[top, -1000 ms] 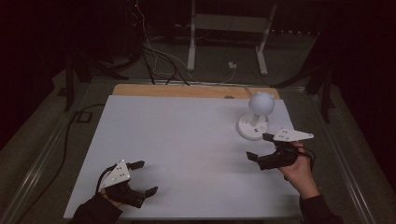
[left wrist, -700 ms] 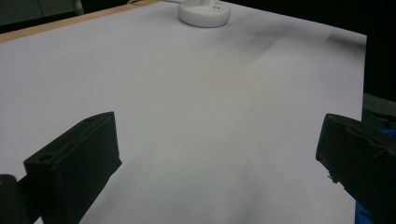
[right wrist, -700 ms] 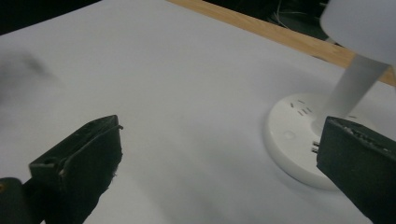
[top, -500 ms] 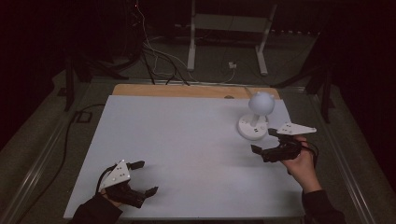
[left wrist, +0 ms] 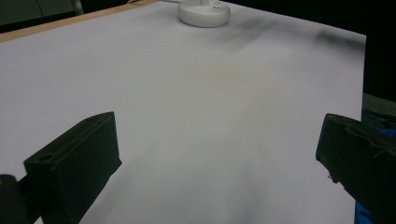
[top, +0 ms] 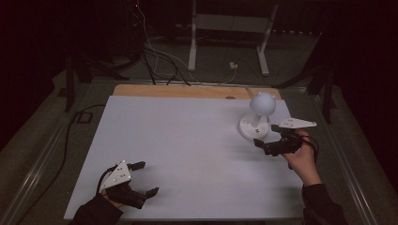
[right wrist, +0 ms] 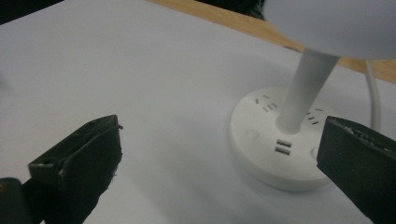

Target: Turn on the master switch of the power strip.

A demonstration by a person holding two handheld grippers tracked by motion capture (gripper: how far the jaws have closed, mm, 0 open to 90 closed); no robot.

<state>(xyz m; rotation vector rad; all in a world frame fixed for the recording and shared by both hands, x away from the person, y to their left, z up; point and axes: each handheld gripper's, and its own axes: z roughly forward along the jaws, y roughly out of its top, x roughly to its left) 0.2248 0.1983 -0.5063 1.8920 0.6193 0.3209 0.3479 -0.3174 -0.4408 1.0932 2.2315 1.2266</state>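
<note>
A white desk lamp (top: 257, 117) stands at the table's far right, with a round head on a thin stem and a round base (right wrist: 280, 142) that carries sockets and USB ports. My right gripper (top: 266, 138) hovers just in front of the base, jaws open and nothing between them. In the right gripper view the base lies between the jaws, a little farther off. My left gripper (top: 145, 179) rests open near the front left edge of the table. In the left gripper view the lamp base (left wrist: 204, 12) shows far off.
The white tabletop (top: 187, 145) has a wooden strip (top: 187, 91) along its far edge. A white cord (right wrist: 375, 100) runs from the lamp base toward the back. Cables and a metal stand (top: 225, 42) sit on the floor beyond the table.
My right gripper has moved away from the person and slightly left, closing in on the lamp base. The left gripper has stayed where it was.
</note>
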